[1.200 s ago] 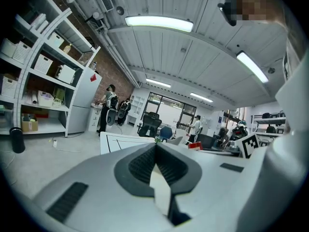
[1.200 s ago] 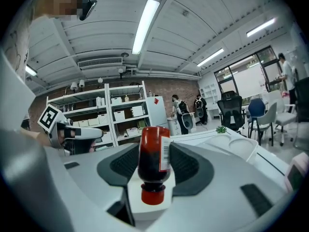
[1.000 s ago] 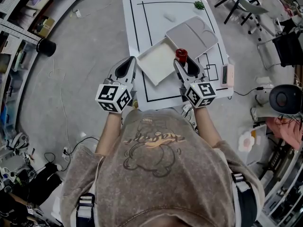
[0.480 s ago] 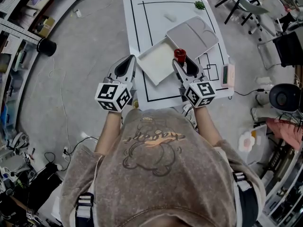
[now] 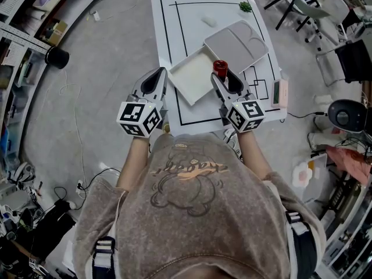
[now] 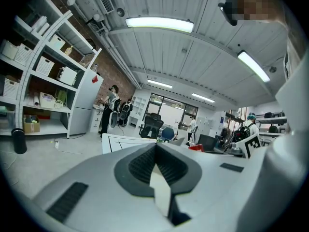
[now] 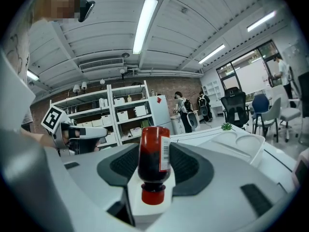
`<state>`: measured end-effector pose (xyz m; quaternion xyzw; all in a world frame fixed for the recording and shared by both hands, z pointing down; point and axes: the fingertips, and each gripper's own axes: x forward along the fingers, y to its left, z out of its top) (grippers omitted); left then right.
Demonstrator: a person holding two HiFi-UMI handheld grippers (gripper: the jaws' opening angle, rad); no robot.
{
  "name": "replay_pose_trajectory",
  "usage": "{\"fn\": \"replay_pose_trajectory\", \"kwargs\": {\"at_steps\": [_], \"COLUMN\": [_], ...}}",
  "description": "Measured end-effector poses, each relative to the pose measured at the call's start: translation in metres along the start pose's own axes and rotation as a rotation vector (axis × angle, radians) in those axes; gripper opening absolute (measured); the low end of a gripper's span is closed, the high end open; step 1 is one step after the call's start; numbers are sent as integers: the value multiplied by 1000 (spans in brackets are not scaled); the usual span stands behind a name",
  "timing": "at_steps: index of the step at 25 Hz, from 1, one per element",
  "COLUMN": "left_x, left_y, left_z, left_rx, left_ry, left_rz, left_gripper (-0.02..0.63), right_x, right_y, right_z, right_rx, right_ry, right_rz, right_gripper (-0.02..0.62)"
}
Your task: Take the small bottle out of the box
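The small bottle (image 5: 220,67), dark red with a red cap and a white label, is clamped between the jaws of my right gripper (image 5: 224,77). It hangs over the near right corner of the shallow white box (image 5: 190,77), which lies open on the table. In the right gripper view the bottle (image 7: 150,153) points its cap back toward the camera, and the right gripper (image 7: 154,151) is shut on its body. My left gripper (image 5: 157,75) hovers at the box's near left edge. Its pads meet in the left gripper view (image 6: 155,148), with nothing between them.
A grey moulded lid (image 5: 235,41) lies beside the box on the white table (image 5: 174,16) marked with black lines. Farther off are a small green plant (image 5: 244,6) and a small white object (image 5: 208,21). A pink-edged device (image 5: 279,92) sits at the table's right edge. Chairs stand beyond.
The right gripper with the bottle has edged slightly left and away from me. The left gripper has stayed where it was.
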<state>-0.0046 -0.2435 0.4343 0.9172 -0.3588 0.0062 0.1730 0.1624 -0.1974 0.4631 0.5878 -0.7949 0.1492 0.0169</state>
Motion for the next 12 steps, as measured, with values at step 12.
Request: {"fn": "replay_pose_trajectory", "kwargs": {"at_steps": [12], "left_x": [1], "left_y": [0], "left_z": [-2], "left_rx": [-15], "left_ry": [-6], "left_rz": [9], "left_gripper": [6], "right_x": [1], "right_y": [2], "right_z": [-1], "right_rx": [12], "right_ry": [-2], "right_rz": [8], "right_gripper": [206]}}
